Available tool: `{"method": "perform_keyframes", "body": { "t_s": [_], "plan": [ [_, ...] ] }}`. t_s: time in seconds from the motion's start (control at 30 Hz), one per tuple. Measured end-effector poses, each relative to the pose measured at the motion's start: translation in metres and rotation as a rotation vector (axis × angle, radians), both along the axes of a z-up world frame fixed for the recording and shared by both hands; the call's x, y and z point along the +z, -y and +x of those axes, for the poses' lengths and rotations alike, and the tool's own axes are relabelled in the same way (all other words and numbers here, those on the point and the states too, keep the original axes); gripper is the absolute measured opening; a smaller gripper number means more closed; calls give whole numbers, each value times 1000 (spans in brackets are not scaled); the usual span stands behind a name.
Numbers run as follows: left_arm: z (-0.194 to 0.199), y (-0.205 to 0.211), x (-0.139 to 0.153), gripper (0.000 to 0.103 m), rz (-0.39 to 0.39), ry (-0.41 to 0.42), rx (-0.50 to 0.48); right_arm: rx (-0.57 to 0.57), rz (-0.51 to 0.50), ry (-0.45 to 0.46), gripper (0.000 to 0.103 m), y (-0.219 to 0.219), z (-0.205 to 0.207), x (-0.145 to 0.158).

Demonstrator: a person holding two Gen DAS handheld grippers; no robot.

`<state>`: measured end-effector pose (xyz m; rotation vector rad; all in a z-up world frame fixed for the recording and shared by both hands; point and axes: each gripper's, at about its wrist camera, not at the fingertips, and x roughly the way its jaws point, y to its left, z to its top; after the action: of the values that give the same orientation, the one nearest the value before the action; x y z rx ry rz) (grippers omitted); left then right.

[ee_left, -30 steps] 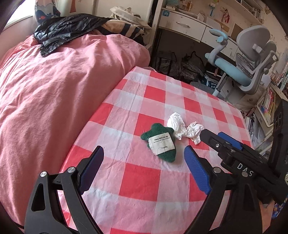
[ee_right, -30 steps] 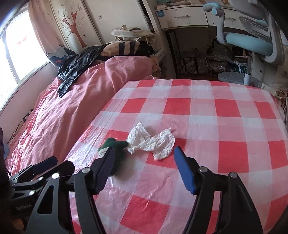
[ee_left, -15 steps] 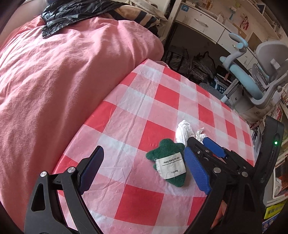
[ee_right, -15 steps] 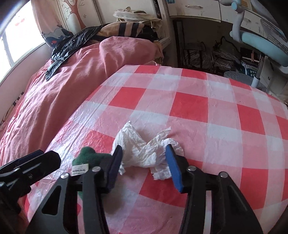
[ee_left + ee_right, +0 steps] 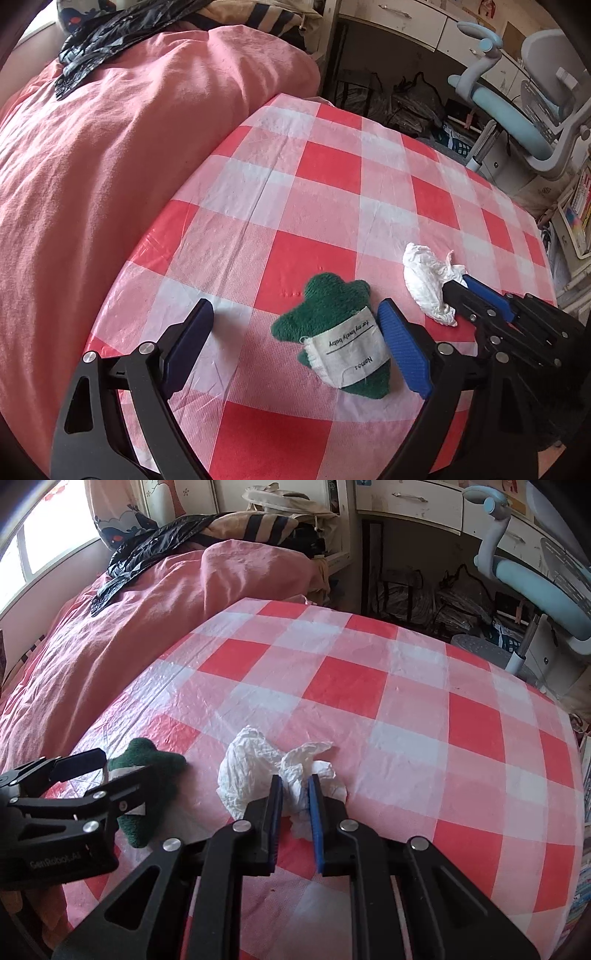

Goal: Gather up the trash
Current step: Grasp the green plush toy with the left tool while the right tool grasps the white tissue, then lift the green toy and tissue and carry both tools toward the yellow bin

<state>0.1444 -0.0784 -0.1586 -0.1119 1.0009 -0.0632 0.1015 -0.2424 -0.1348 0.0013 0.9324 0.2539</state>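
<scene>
Crumpled white tissue (image 5: 258, 771), the one clear piece of trash, lies on the bench (image 5: 406, 709), which is covered by a red-and-white checked plastic cloth. The right gripper (image 5: 295, 786) is nearly pressed together around the tissue's twisted middle, so that its blue pads pinch the paper between them while both puffy ends spill out to either side. Gripping the narrow waist probably gives the firmest hold on such soft, loose paper. The tissue appears to rest on the cloth, not yet lifted.

Just beside it, to the left, lies one green plush toy (image 5: 332, 332) shaped like a small tree or cactus, wrapped in a white fabric label with printed writing. The left gripper (image 5: 295, 347) is spread wide and low over the bench, with the toy just inside its right pad (image 5: 402, 354) and empty cloth toward the other pad. Whether the toy counts as trash cannot be told; the open jaws around it suggest it may be picked up too.

Counted: one tissue, one plush toy, two grippers. No bin or bag for the trash shows in either view.

Behind the bench is a bed with a pink duvet (image 5: 110, 155), a black jacket (image 5: 147, 550) on top, and a pale blue desk chair (image 5: 535, 576) at the right.
</scene>
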Motion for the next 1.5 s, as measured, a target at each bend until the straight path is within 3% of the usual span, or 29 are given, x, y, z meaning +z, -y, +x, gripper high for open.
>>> {"method": "perform_keyframes", "body": {
  "t_s": [0.13,0.27,0.5,0.67,0.83,1.0,1.33,1.43,1.5],
  "plan": [
    [-2,3,2,46,-40,12,-66,27,0,-22,15,-3,-4,0],
    [-9,7,3,30,-109,-6,-137,58,-7,-42,15,-9,-16,1],
    [-39,-11,14,27,-145,10,-120,74,-24,-64,15,-12,-43,5],
    [-65,-24,29,27,-157,44,-105,31,46,-19,15,-4,-70,27],
    [-100,-26,51,27,-104,118,-135,-12,91,45,15,2,-108,49],
    [-130,-40,71,28,-122,167,-120,-67,143,50,15,17,-130,48],
    [-137,-48,73,28,-115,167,-101,-46,5,-42,15,4,-120,20],
    [-133,-46,72,28,-113,164,-104,-29,-11,-73,23,1,-116,11],
    [-131,-43,72,28,-116,164,-106,-20,6,-98,41,0,-113,5]
  ]
}}
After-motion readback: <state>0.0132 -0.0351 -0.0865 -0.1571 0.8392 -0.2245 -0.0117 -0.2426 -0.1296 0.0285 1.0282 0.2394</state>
